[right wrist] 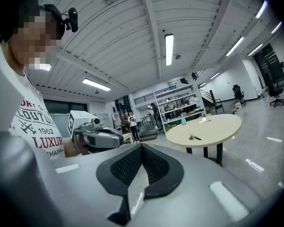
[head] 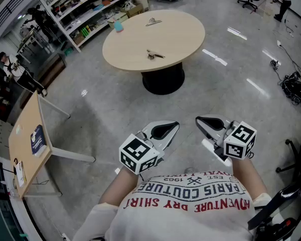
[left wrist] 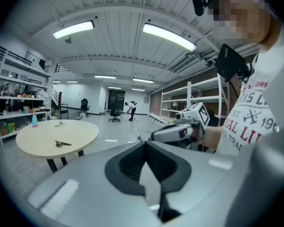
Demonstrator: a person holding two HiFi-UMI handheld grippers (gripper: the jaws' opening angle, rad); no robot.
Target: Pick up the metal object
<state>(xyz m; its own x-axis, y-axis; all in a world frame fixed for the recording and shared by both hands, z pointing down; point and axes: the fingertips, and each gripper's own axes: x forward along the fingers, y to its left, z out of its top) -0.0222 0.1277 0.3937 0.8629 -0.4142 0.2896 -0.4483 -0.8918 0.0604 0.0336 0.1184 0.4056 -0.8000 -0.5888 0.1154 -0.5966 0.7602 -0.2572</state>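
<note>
A small metal object (head: 154,54) lies near the front edge of the round beige table (head: 183,31). In the left gripper view the metal object (left wrist: 62,144) shows far off on the table (left wrist: 38,134), and the right gripper view has the same object (right wrist: 194,137) on it too. Both grippers are held close to the person's chest, well short of the table. My left gripper (head: 174,126) is shut with nothing in it, its jaws meeting at the tip (left wrist: 146,144). My right gripper (head: 199,119) is likewise shut and empty (right wrist: 142,146).
On the table's far side lie a second small item (head: 153,21) and a blue bottle (head: 118,26). Stocked shelves (head: 85,6) line the back left. A wooden desk (head: 27,139) stands at the left. Grey floor separates me from the table; cables (head: 293,87) lie at right.
</note>
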